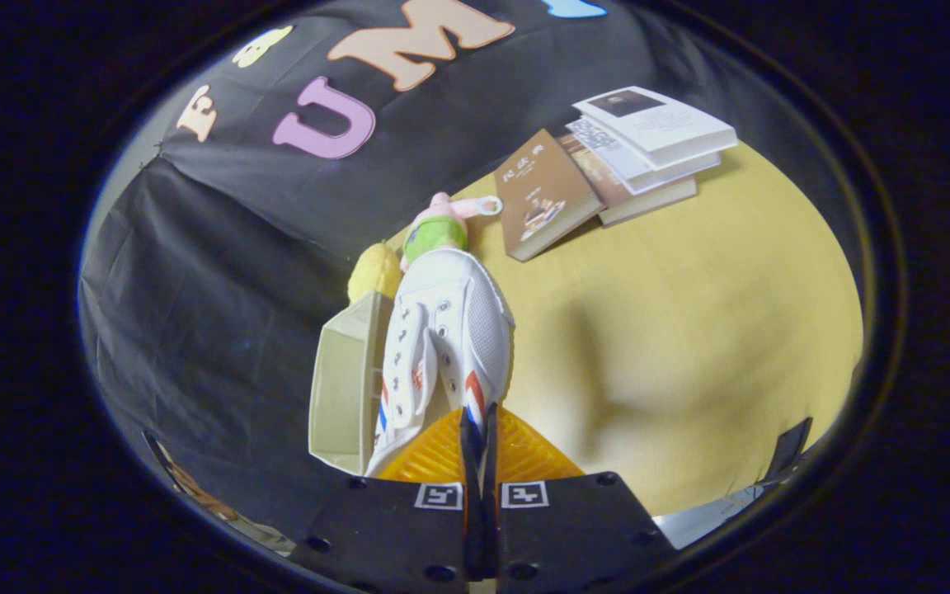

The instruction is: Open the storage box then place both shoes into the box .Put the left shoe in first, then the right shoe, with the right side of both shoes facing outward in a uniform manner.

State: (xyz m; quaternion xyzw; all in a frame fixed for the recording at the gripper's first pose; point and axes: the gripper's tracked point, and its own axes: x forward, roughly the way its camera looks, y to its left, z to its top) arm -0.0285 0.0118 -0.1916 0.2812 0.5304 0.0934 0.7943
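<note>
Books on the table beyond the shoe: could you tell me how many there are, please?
4: a brown book lies nearest the shoe; three more sit stacked beside it. Others may be hidden.

My one camera rides above my fingers (479, 429), close, facing 12 o'clock, tilted down over shoe (442, 346) toward worktop (689, 330).
</note>
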